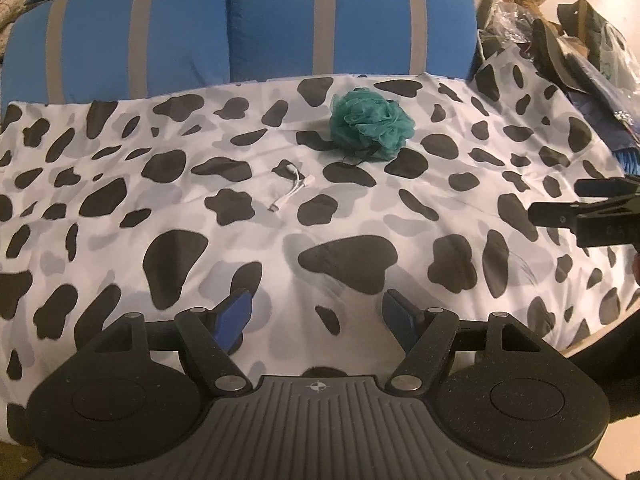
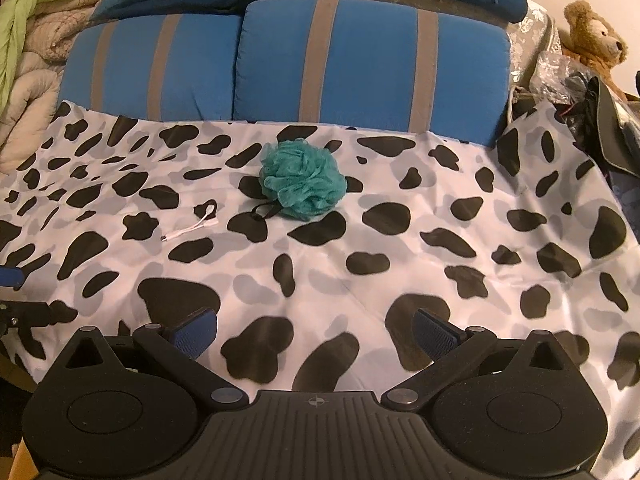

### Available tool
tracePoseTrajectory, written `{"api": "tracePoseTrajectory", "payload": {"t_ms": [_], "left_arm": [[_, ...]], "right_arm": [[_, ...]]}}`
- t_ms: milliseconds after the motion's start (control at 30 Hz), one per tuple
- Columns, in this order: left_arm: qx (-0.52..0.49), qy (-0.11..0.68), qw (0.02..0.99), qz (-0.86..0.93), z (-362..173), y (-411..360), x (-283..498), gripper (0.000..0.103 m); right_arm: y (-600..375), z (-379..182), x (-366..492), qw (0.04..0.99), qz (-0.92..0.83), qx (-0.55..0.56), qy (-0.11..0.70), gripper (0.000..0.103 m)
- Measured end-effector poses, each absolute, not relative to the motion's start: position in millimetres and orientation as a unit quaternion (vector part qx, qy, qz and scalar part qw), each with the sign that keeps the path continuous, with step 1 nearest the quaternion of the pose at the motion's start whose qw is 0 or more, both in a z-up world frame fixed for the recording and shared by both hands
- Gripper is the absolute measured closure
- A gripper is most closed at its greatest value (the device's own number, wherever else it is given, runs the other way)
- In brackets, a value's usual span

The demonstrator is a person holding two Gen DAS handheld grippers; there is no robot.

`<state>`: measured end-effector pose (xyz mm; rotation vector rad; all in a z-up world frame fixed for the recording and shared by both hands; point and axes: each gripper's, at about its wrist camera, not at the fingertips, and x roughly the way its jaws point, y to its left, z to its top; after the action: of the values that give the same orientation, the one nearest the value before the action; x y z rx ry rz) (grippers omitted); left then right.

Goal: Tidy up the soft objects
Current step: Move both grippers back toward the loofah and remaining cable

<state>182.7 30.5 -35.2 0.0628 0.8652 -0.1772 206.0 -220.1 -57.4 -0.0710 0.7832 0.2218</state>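
Two handheld grippers hang over a cow-print sheet [image 1: 160, 184] spread across a bed. The left gripper [image 1: 316, 312] has its blue-padded fingers [image 1: 236, 312] set wide apart w/ nothing between them, only sheet below. The right gripper [image 2: 316, 330] is likewise spread wide and empty; its black tips also jut in at the right edge of the left wrist view. The teal mesh bath pouf [image 1: 370, 124] sits on the sheet toward the far side, near two blue pillows w/ grey stripes [image 2: 360, 60], well apart from both grippers; its dark loop cord trails toward the cameras. A small white cable adapter [image 1: 290, 190] lies just left of the pouf, not touching it. A brown teddy bear [image 2: 596, 40] sits amid clutter at far right; a green and beige quilt [image 2: 32, 40] is bunched at far left.
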Motion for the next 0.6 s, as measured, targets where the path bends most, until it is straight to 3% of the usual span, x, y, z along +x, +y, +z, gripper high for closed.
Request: {"api": "tracePoseTrajectory", "payload": {"t_ms": [600], "left_arm": [[0.049,0.407,0.905,-0.114,-46.5,32.1,239.6,0.031]], "right_arm": [[-201.2,-72.8,271.3,0.909,0.14,-0.037,0.391,0.0]]}}
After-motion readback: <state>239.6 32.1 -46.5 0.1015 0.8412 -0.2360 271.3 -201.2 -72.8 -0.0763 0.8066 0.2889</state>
